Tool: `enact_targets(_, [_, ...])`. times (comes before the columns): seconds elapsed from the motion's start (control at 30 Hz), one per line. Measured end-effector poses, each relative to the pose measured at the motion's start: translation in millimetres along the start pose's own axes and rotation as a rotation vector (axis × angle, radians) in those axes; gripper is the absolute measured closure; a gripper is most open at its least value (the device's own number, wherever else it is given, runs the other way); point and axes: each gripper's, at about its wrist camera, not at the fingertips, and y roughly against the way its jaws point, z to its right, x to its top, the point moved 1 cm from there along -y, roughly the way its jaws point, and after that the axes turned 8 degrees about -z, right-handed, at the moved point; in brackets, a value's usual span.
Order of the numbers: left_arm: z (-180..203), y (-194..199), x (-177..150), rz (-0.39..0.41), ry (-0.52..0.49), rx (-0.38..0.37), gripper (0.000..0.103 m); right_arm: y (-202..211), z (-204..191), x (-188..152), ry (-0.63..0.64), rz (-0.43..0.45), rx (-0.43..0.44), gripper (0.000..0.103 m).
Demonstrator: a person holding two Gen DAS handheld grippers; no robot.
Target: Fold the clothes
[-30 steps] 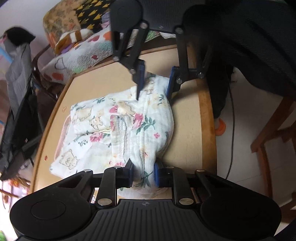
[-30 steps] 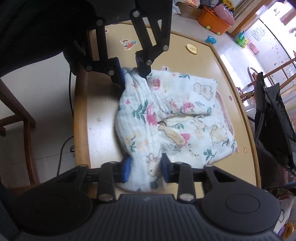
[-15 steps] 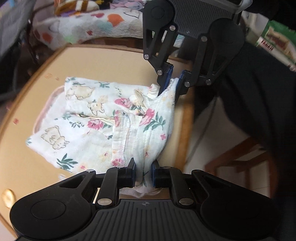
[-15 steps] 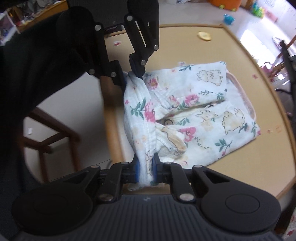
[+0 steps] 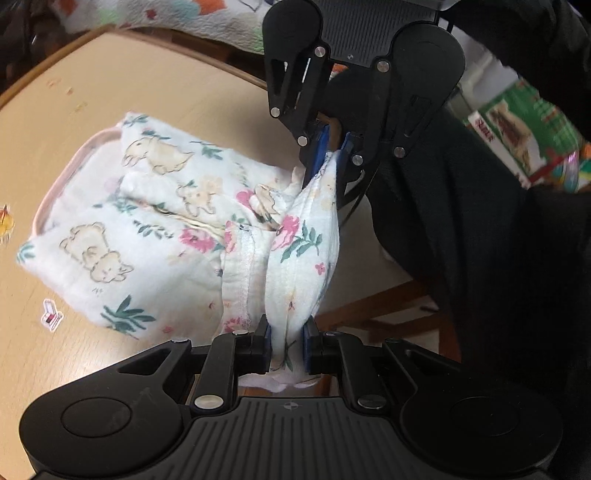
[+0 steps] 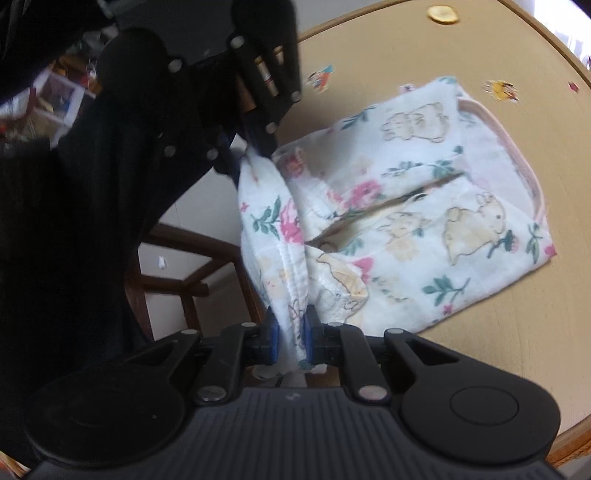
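White cotton printed with flowers and small bears fills the left wrist view: a child's garment [image 5: 155, 236], partly folded, lies on a round tan table [image 5: 110, 92]. The left gripper [image 5: 287, 341] has its jaws drawn narrow and pinched on the near end of the garment's table-edge side, raised into a ridge. At the far end of that ridge the right gripper [image 5: 330, 147] bites the cloth the same way. The step in hand looks like a fold: both ends of one edge are held, ready to be carried across the flat part. The next move calls for both hands travelling together, keeping the edge taut so it lands square. A dark-clothed person [image 5: 480, 221] stands just beside the table, a wooden chair [image 5: 388, 314] sits below, and a patterned quilt [image 5: 207, 18] lies beyond the far rim.

From the right wrist view the picture mirrors. The right gripper [image 6: 289, 341] clamps the near end of the ridge, jaws narrow on cloth; the left gripper [image 6: 255, 147] holds the far end (blurred, but cloth hangs from it). The garment's flat body [image 6: 424, 192] spreads toward the table's middle, a pink-trimmed hem at its far side. Small stickers [image 6: 500, 90] and a yellow disc [image 6: 441, 14] dot the tabletop, well apart from the cloth. Nothing blocks the fold's path.
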Motion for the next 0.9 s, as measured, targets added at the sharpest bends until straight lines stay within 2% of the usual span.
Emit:
enact_targets(0.33, [-42.1,2.0,-7.6,0.079,0.195,-0.086,0.084,7.8,30.7,-6.7,-0.086,0.068,0.017,0.087])
enact_targets(0.5, [-47.6,15.4,-12.4,0.109,0.259,-0.112,0.082,11.0,33.4,-11.6,-0.096,0.123,-0.003,0.084])
enact_targets(0.63, [-53.2,21.2,-15.5,0.129,0.292,-0.098,0.080,15.9,33.1,-19.1,-0.109,0.181,-0.057,0.070])
enact_targets(0.7, [-55.9,25.0,-17.7,0.141,0.312,-0.077,0.078,16.8,37.8,-22.4,-0.121,0.207,-0.076,0.070])
enact_targets(0.8, [-54.4,29.5,-15.8,0.176,0.342,-0.029,0.068,15.1,36.7,-25.1,-0.129,0.225,-0.091,0.070])
enact_targets(0.9, [-46.9,36.8,-18.8,0.203,0.335,0.038,0.048,13.9,35.4,-30.1,-0.136,0.243,-0.094,0.070])
